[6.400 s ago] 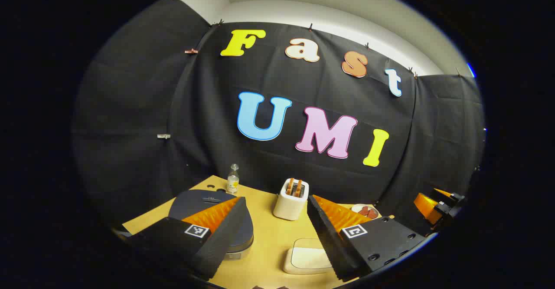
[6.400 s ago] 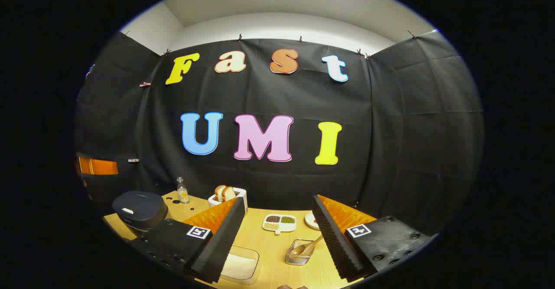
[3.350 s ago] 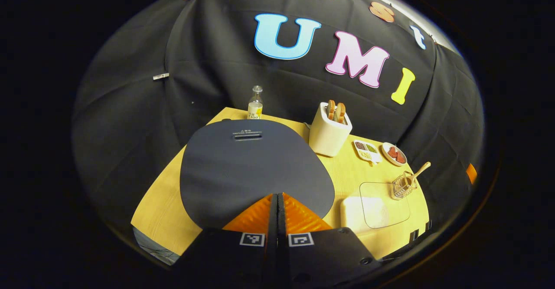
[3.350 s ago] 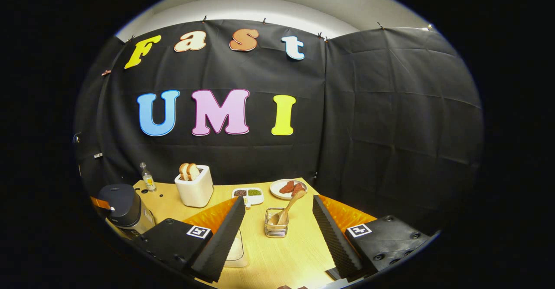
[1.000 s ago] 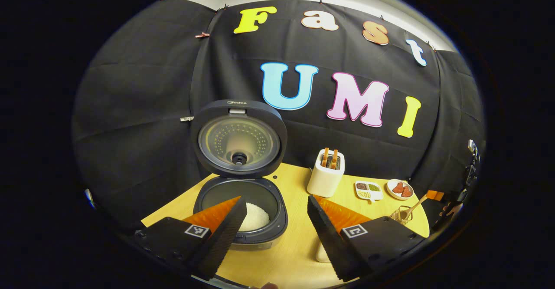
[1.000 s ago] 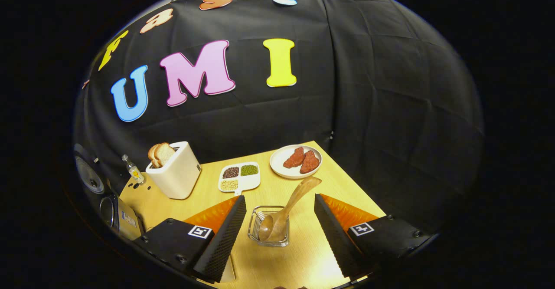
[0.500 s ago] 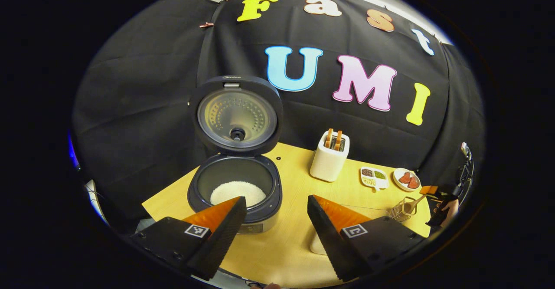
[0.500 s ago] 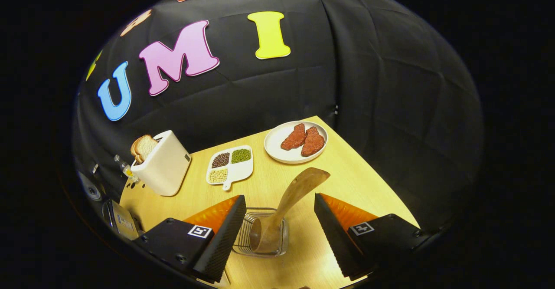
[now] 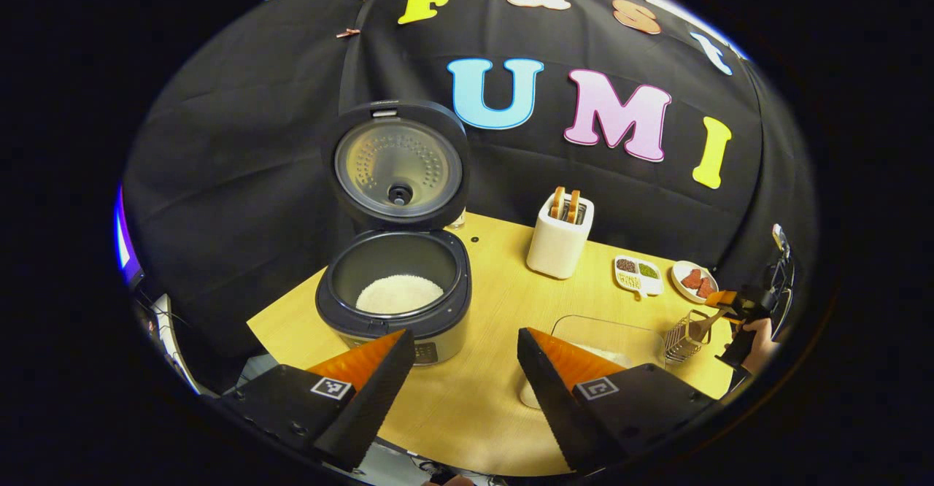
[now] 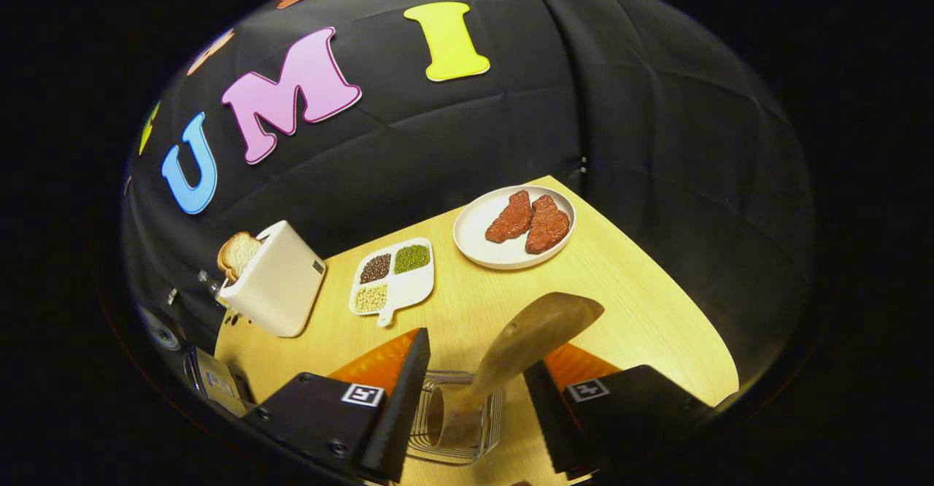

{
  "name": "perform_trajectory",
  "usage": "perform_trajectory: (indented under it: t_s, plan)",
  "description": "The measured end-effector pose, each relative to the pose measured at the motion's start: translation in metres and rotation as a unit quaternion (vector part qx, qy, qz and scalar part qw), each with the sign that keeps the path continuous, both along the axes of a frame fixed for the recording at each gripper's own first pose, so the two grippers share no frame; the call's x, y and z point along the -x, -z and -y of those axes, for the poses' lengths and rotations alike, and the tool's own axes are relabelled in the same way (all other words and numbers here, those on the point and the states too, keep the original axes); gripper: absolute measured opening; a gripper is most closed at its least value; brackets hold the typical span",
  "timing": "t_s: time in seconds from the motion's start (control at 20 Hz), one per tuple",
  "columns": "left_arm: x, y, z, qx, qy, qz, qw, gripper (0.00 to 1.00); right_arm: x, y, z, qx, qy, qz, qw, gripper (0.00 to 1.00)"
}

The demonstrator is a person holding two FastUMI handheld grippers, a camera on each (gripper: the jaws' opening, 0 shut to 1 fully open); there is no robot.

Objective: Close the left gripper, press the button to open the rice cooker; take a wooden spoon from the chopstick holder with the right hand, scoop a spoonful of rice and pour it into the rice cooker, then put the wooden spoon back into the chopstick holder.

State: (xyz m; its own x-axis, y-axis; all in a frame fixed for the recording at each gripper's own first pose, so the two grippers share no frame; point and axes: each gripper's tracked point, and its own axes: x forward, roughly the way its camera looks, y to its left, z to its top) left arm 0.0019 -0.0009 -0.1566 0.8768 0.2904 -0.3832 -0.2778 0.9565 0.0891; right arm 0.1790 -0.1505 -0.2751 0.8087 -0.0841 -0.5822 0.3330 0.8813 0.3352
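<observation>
We had narrowed our right gripper [image 10: 474, 387] around the tan wooden spoon [image 10: 511, 355] standing in the clear wire chopstick holder [image 10: 456, 427], not yet pinching it; our left gripper [image 9: 460, 376] stayed spread, pulled back from the open dark rice cooker [image 9: 398, 289].

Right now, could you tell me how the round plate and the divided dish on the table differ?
The round plate carries two reddish meat pieces; the divided dish holds dark, green and pale grains in separate compartments. The plate is circular; the dish is squarish with a small tab. Both are white and rest on the table.
</observation>
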Motion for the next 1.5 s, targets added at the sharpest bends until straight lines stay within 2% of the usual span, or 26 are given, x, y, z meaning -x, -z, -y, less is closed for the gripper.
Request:
perform_trajectory:
  t_s: [0.05,0.1,0.15,0.3,0.35,0.4,0.55,0.7,0.95,1.0,1.05,1.3,1.5]
  plan:
    - [0.0,0.002,0.003,0.001,0.0,-0.001,1.0,0.96,0.0,-0.003,0.003,-0.007,0.004,0.006,1.0,0.51]
    - [0.001,0.003,0.005,0.002,0.0,-0.001,1.0,0.96,-0.002,-0.003,0.005,-0.013,0.008,0.008,1.0,0.57]
    - [0.001,0.003,0.007,0.003,0.0,0.002,1.0,0.96,-0.002,-0.002,0.007,-0.015,0.011,0.009,1.0,0.57]
    - [0.002,0.007,0.014,0.003,0.004,0.003,1.0,0.99,-0.001,-0.001,0.011,-0.024,0.019,0.001,1.0,0.28]
    - [0.003,0.009,0.014,0.002,0.005,0.001,1.0,0.96,0.0,0.006,0.007,-0.03,0.015,-0.008,0.999,0.19]
    - [0.004,0.01,0.015,0.0,0.005,0.001,1.0,0.96,0.001,0.001,0.004,-0.039,0.014,-0.005,0.999,0.27]
    - [0.008,0.012,0.015,0.005,0.01,-0.001,1.0,0.96,0.0,-0.005,-0.003,-0.048,0.004,0.0,0.999,0.19]
    - [0.012,0.011,0.01,0.006,0.018,0.002,1.0,0.96,0.003,-0.021,-0.007,-0.031,-0.001,0.016,0.999,0.13]
    - [0.011,-0.002,-0.006,0.006,0.039,0.019,0.999,0.96,0.015,-0.073,-0.013,0.003,-0.002,0.055,0.998,0.13]
    - [0.011,-0.003,-0.011,0.008,0.043,0.022,0.999,0.99,0.018,-0.085,-0.014,0.007,0.002,0.064,0.998,0.13]
    - [0.011,-0.005,-0.015,0.01,0.047,0.026,0.998,0.96,0.022,-0.094,-0.017,0.008,0.004,0.071,0.997,0.13]
    - [0.014,-0.006,-0.04,0.031,0.062,0.037,0.997,0.96,0.047,-0.129,-0.044,0.017,0.0,0.089,0.996,0.13]
    - [0.021,-0.01,-0.055,0.044,0.077,0.045,0.995,0.96,0.063,-0.163,-0.083,-0.012,-0.004,0.117,0.993,0.13]
